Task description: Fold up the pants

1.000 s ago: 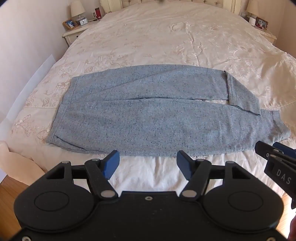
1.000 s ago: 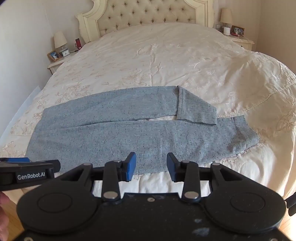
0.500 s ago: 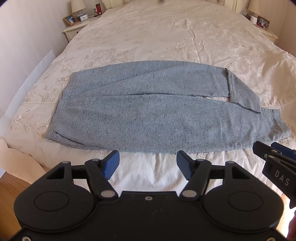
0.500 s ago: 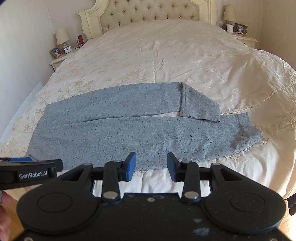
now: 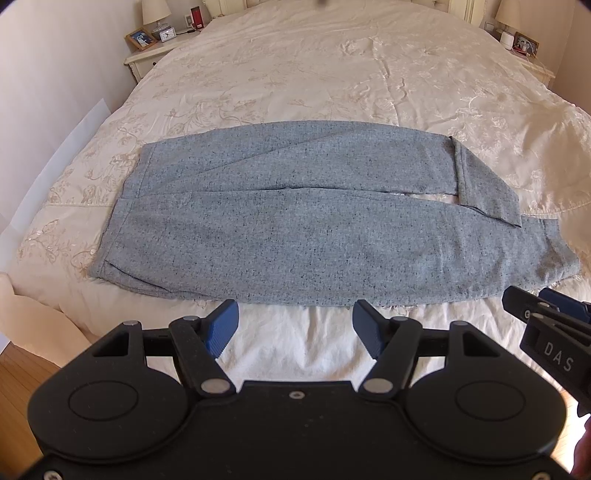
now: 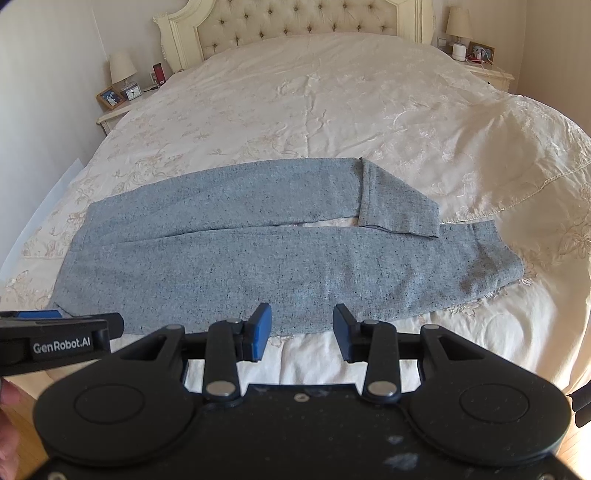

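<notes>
Grey-blue speckled pants (image 5: 314, 229) lie flat across the cream bedspread, waistband at the left, leg ends at the right. The far leg's cuff (image 5: 484, 188) is folded back over itself. They show the same way in the right wrist view (image 6: 258, 258). My left gripper (image 5: 294, 328) is open and empty, just short of the pants' near edge at its middle. My right gripper (image 6: 301, 334) is open and empty, also at the near edge, further right. Each gripper's side shows in the other's view.
The bed (image 6: 332, 92) has a tufted headboard (image 6: 295, 22). Nightstands with lamps stand at the left (image 5: 147, 55) and right (image 6: 487, 74). Wooden floor (image 5: 22, 373) shows at the bed's near left corner. A cream pillow edge (image 5: 40, 325) lies at the lower left.
Both grippers have moved forward and a little lower toward the near edge of the pants. The pants have not moved and both grippers stay open.
</notes>
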Available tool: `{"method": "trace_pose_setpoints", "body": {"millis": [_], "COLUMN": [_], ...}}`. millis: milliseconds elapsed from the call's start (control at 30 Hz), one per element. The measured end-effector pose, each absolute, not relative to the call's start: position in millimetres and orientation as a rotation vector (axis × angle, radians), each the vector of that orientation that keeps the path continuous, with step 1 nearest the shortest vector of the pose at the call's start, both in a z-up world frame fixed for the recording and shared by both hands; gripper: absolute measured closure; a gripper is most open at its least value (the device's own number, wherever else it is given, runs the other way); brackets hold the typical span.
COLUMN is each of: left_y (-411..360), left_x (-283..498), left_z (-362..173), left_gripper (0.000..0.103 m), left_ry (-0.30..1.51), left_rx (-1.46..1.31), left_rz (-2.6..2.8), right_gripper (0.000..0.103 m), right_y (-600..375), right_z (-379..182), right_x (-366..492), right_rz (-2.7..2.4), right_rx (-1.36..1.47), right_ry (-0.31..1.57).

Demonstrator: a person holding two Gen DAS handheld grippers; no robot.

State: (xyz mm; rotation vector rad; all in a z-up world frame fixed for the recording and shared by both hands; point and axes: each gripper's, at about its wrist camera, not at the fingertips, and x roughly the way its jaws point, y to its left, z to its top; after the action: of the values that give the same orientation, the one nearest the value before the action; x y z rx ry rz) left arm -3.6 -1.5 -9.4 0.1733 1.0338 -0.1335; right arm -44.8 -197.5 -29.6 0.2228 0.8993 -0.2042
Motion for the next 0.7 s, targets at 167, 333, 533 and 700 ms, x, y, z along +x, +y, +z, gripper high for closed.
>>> {"method": "trace_pose_setpoints", "body": {"millis": [167, 333, 533, 700], "left_y": [-1.6, -2.2, -3.1, -3.3], "left_x": [-3.1, -2.9, -2.3, -1.9], "left_z": [-9.2, -9.5, -10.4, -10.3], "left_gripper": [0.034, 0.034, 0.034, 0.034], "left_ry": [1.033, 1.035, 1.039, 1.039], "left_rx": [0.174, 0.174, 0.172, 0.172], "left_rz": [-0.133, -0.132, -0.134, -0.134], "right_gripper": [0.063, 0.063, 0.063, 0.063], "right_y": [-198.3, -198.1, -197.2, -196.7], "right_z": [-30.3, -29.7, -30.1, -30.0], "right_x": [-44.3, -43.3, -42.5, -42.1], "right_rz": [-0.209, -0.208, -0.208, -0.21], "right_rx": [0.229, 0.227, 0.224, 0.224], "right_ry": [0.902, 0.904, 0.907, 0.908]}}
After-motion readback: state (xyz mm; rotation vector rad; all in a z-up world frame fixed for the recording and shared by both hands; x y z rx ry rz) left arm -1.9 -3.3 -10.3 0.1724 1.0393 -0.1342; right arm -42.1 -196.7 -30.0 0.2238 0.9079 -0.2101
